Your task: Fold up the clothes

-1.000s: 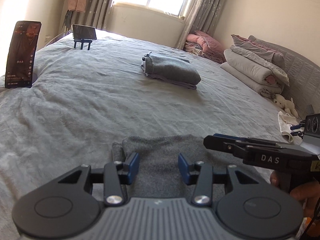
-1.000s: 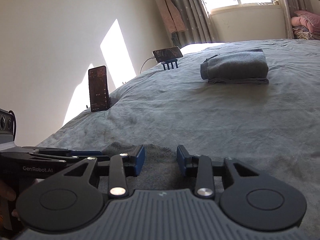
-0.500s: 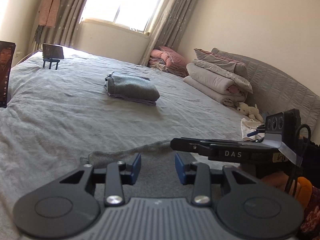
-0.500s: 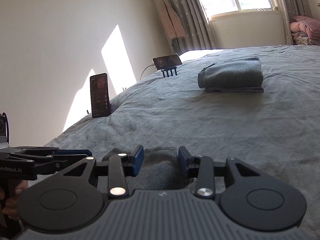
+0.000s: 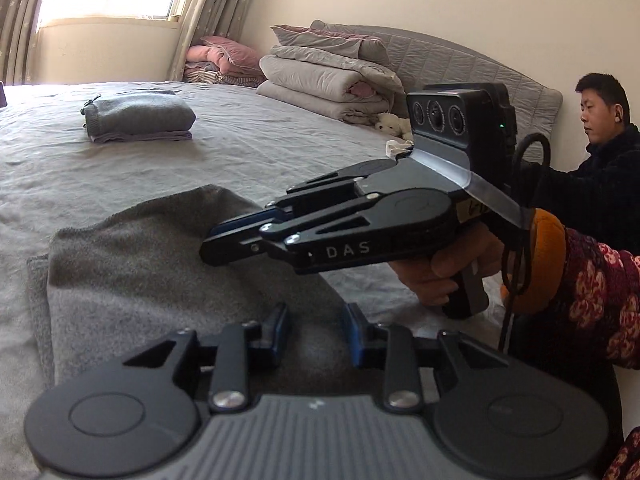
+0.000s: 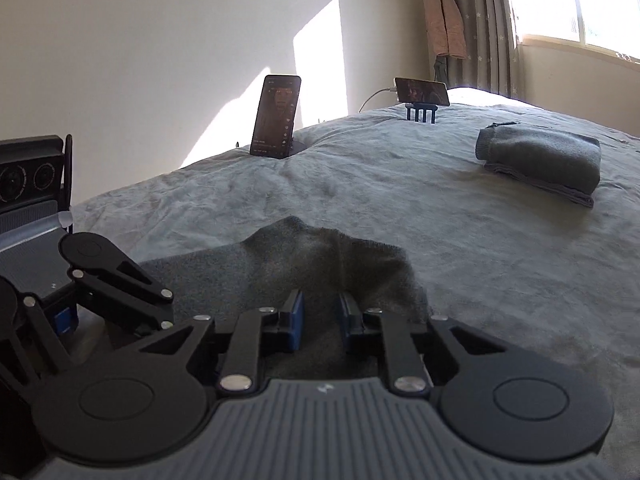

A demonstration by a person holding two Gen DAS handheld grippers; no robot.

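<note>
Gripping a pinch of the grey garment [image 6: 328,264] is what my right gripper [image 6: 320,316] is doing: its jaws are closing with the cloth bunched up between the blue pads and tented into a ridge just ahead of them. My left gripper [image 5: 314,330] hangs low over the same garment with its jaws narrowing too; the knit lies under the gap, but I cannot tell that the pads press on it.

The garment lies partly folded on the grey bedspread [image 5: 120,168], at the near edge of the bed, right under both tools. I judge it soft, light and limp, a thick knit that will sag and drag wherever it is not held, though it should not slip from the pads. I would take it at an edge or corner, one on each side, so the fold stays square.

My left view shows the right gripper [image 5: 248,236] from the side, the hand [image 5: 440,276] on its handle, a patterned sleeve [image 5: 592,296], stacked quilts [image 5: 328,76] and a seated person [image 5: 600,176]. Only my right view shows the two phones [image 6: 276,116] propped at the far edge. Both show the finished folded pile [image 6: 544,160], well apart.
</note>
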